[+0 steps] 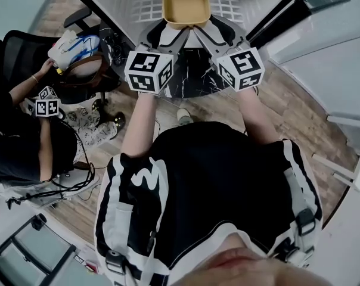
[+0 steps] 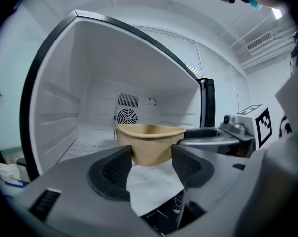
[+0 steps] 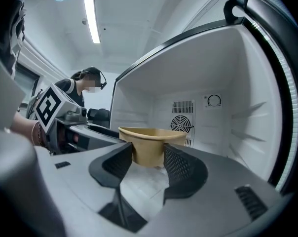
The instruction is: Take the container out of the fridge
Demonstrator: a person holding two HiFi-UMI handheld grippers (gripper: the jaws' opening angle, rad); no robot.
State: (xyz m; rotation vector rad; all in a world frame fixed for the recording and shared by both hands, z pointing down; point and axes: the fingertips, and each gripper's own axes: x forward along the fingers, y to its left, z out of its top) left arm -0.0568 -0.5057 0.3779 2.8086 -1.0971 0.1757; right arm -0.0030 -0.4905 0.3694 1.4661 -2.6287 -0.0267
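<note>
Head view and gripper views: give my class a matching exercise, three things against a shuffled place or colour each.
Things:
1. tan square container
2. round fan grille
3. marker cube on the left gripper

Place or colour:
A. black and white
B. back wall of the white fridge
C. clamped by the left gripper and the right gripper

Pairs: 1-C, 2-B, 3-A

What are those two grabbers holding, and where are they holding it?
The tan container, by its two near corners: the left gripper pinches one, the right gripper the other.
</note>
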